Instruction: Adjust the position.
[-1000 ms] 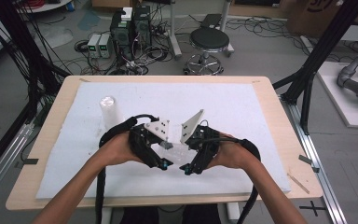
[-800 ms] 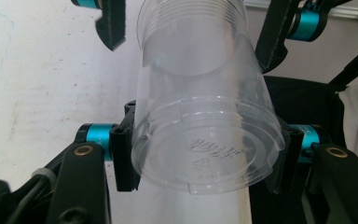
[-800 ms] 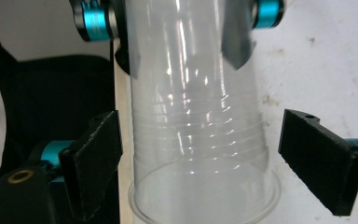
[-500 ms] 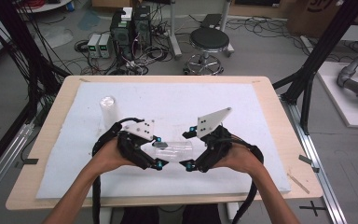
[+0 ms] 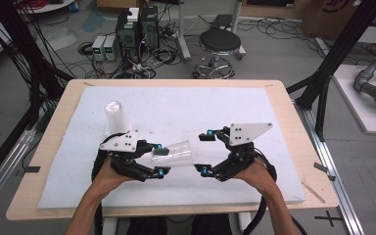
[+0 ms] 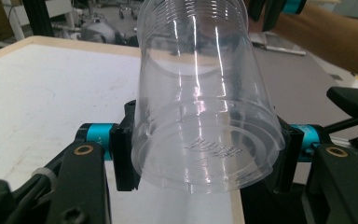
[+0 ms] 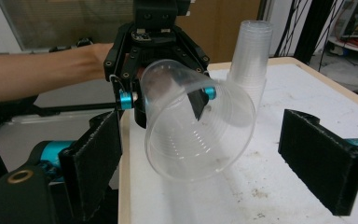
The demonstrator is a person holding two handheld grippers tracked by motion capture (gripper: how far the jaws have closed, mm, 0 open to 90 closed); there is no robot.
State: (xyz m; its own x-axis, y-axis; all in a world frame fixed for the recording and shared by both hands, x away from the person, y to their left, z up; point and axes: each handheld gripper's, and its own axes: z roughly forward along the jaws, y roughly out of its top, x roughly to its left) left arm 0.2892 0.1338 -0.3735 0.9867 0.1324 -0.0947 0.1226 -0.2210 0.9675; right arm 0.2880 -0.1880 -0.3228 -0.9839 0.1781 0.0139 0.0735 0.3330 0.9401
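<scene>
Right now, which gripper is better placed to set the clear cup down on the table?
Left. The left gripper is already shut on the clear cup near its base, while the right gripper stands open, apart from its rim.

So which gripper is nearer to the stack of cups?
Left. The left gripper, shut on a clear cup, sits just below the stack of cups; the right gripper is farther right, jaws open.

Upper middle of the high view, a black stool (image 5: 220,43) sits on the floor; left of it, computer boxes (image 5: 137,27) amid tangled cables (image 5: 164,49); white pad (image 5: 176,112) covers the wooden table (image 5: 293,142).
</scene>
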